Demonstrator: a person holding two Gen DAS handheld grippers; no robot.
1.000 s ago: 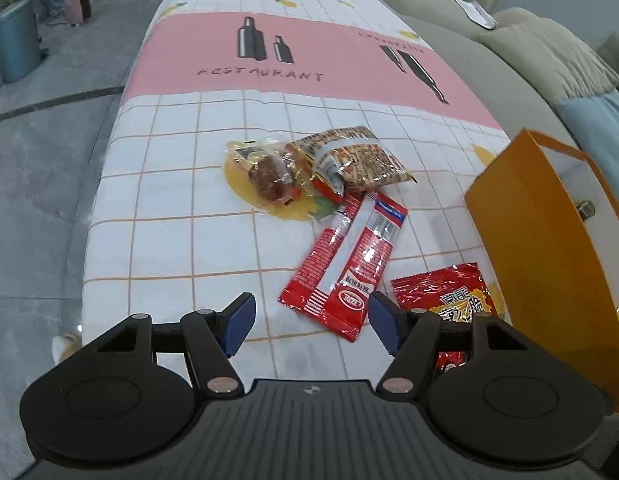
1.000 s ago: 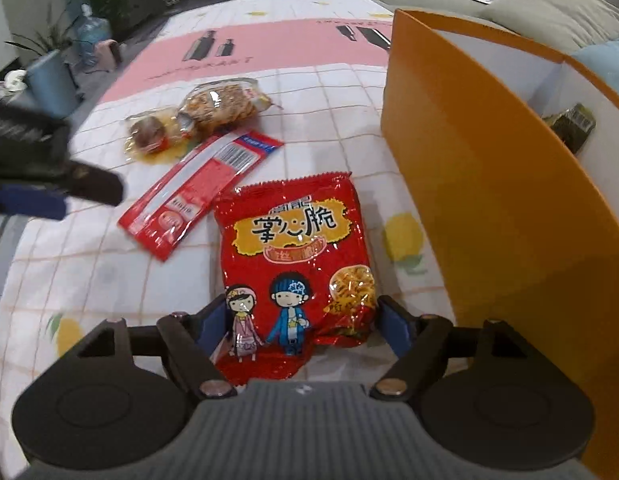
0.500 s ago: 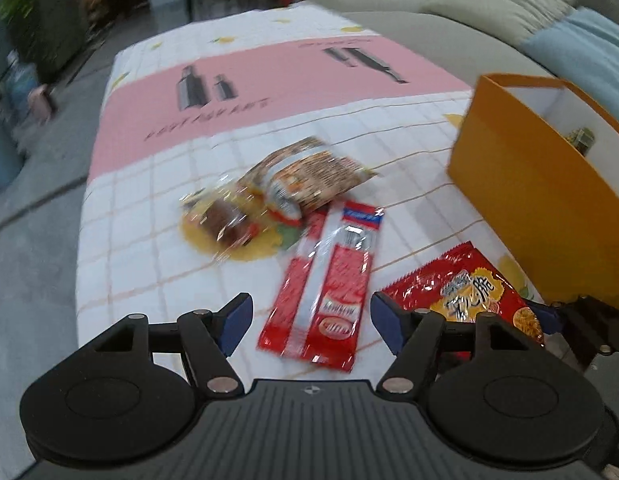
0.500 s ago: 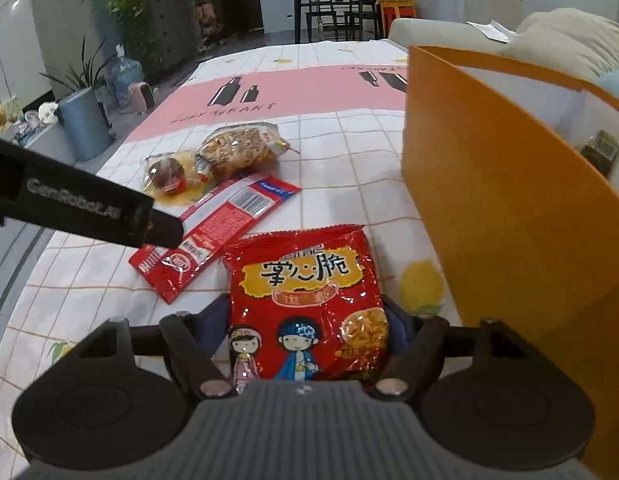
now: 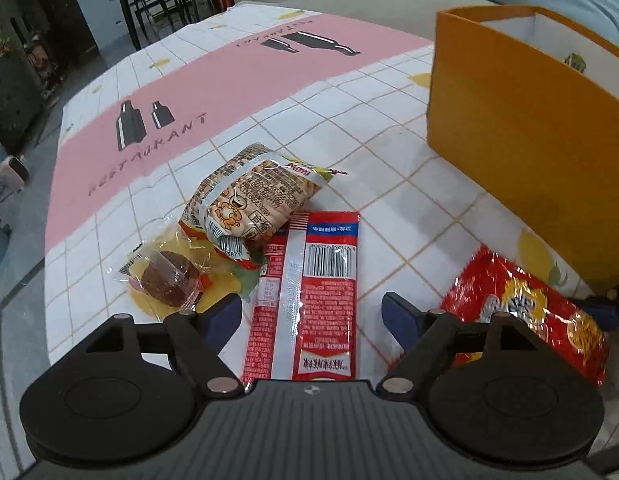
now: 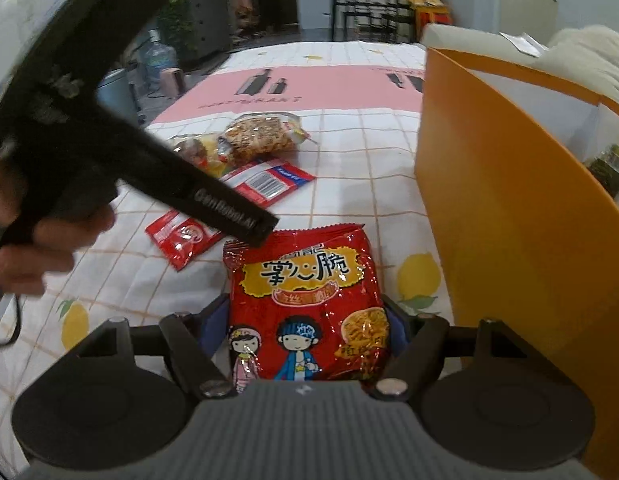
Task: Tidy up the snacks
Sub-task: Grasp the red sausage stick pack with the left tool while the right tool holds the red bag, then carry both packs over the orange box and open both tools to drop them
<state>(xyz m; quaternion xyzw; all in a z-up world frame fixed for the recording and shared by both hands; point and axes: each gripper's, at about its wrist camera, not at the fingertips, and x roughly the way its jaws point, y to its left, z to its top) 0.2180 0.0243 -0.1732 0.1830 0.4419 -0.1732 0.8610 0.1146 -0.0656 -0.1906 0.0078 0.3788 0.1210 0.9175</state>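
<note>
Right claw (image 6: 307, 330) around red noodle packet (image 6: 305, 300).

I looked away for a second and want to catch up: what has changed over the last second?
The left gripper has come forward over the long red packet, fingers open on either side of it, not gripping yet. The right gripper has closed in on the red noodle bag and lifted the view slightly. The clear-wrapped snacks and the orange box stayed put.

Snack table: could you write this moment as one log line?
right hand-held gripper: shut on red cartoon snack bag | left hand-held gripper: open over long red packet | orange bag: beside
</note>
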